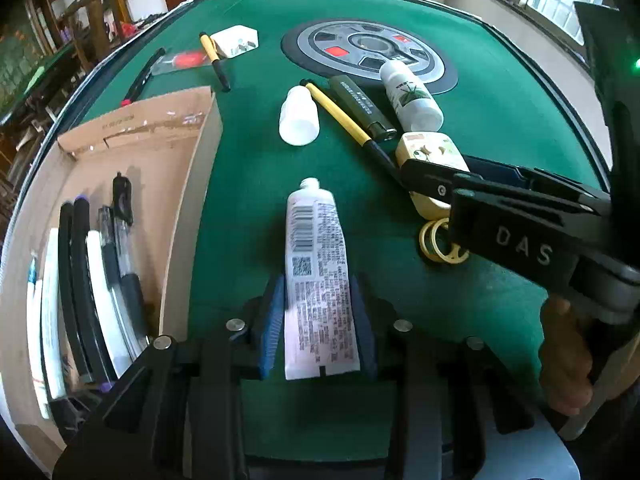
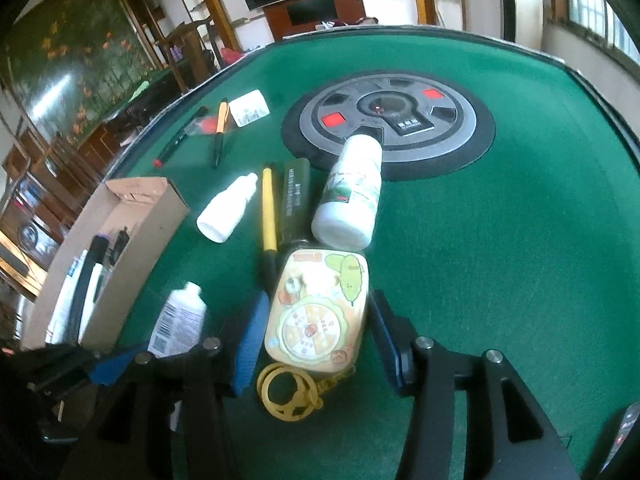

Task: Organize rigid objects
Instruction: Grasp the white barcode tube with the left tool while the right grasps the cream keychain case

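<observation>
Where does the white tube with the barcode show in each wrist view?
Left wrist: white tube lies bottom centre, between the left hand-held gripper's blue pads.
Right wrist: same tube sits lower left, beside the cardboard box.
Shared landmark: the round grey console in the green table.

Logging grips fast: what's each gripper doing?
Left gripper: jaws around the tube, grip unclear.
Right gripper: open, astride the yellow case.

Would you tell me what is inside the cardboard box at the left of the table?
The cardboard box holds several pens and markers lying lengthwise, black, white and clear. Its near end and floor are covered by the left gripper.
</observation>
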The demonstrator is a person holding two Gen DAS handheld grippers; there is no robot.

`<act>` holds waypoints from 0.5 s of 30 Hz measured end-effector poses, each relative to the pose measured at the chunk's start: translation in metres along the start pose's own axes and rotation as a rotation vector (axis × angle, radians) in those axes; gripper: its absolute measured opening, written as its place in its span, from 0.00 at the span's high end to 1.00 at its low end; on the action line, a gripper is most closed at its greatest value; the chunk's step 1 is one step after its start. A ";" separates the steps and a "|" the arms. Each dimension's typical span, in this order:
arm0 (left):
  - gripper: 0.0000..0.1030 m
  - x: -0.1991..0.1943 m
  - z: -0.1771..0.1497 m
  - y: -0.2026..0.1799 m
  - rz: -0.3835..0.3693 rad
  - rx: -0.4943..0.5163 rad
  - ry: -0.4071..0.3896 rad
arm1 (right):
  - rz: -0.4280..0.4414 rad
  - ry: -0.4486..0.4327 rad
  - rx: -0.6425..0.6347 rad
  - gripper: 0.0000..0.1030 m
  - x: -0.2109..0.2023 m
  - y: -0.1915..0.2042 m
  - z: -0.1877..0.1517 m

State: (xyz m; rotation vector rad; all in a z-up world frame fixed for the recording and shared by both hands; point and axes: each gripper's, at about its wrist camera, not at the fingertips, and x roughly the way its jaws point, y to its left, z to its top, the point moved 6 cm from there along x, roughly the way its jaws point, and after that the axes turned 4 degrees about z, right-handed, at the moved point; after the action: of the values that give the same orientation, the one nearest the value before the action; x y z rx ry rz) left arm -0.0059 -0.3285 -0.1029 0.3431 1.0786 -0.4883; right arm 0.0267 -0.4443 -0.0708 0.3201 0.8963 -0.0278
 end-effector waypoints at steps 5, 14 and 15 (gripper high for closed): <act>0.67 0.000 0.000 0.001 0.005 0.004 0.005 | 0.009 0.016 0.035 0.52 -0.003 -0.006 -0.002; 0.69 -0.019 -0.034 -0.006 -0.101 0.019 0.001 | 0.066 0.037 0.186 0.52 -0.039 -0.013 -0.049; 0.68 -0.018 -0.032 -0.007 -0.095 0.028 -0.002 | 0.057 0.037 0.187 0.52 -0.042 -0.011 -0.054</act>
State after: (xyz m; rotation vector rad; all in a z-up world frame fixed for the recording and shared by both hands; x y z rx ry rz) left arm -0.0410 -0.3151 -0.1009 0.3168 1.0903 -0.5883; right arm -0.0424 -0.4442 -0.0729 0.5219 0.9226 -0.0528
